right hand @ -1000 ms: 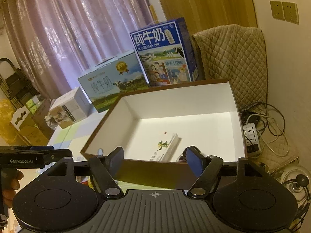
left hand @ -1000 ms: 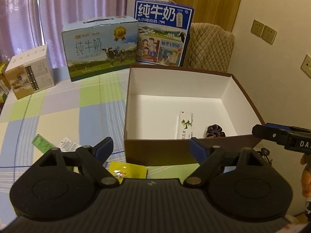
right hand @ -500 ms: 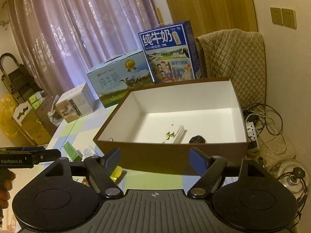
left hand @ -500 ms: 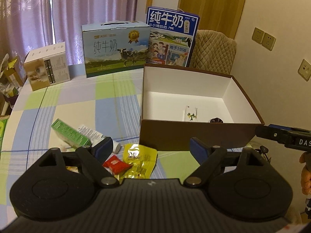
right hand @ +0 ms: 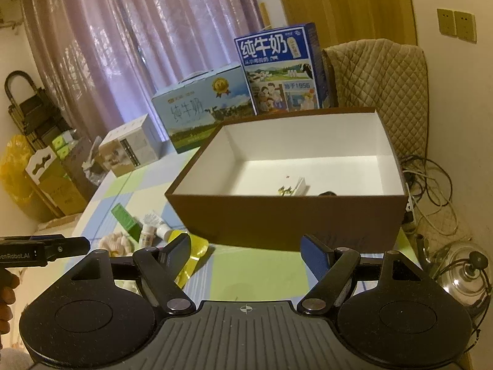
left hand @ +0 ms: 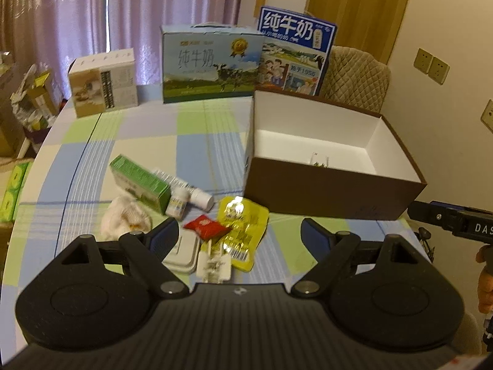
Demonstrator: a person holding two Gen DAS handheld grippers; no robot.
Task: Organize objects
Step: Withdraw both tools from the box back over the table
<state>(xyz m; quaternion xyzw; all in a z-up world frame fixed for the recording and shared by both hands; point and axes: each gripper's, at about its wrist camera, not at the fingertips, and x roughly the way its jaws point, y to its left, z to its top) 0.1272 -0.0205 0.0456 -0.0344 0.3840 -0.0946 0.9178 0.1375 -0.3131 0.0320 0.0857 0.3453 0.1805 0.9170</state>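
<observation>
**Both grippers pull back from the box, and the clutter comes into view**

Checked cloth in blue, green and cream covers the round table point(left hand: 212, 141), with lilac curtains behind and two milk cartons and a small white carton standing at the far edge. We hold two grippers over the near edge. A second ago both cameras sat close to the brown box point(left hand: 332, 194); now they have drawn back and up, so its near wall hides most of the interior. Only the top of the small white packet point(right hand: 295, 186) and a sliver of a dark item point(right hand: 328, 193) show inside.

Backing away has revealed the pile left to sort, just left of the box: a green carton point(left hand: 138, 182), two small white bottles point(left hand: 188, 197), a crumpled white wad point(left hand: 124, 219), a red sachet point(left hand: 205, 226), a shiny yellow pouch point(left hand: 242, 228), a white flat case point(left hand: 183, 249) and a white wrapper point(left hand: 214, 265). The yellow pouch lies near the box's front corner.

Our left gripper point(left hand: 238, 234) hangs above this pile, fingers wide apart and empty. Our right gripper point(right hand: 245, 251) faces the box front, likewise spread and holding nothing.

We judge that one drop-off is finished and the next pick is starting; most items are not yet boxed.
</observation>
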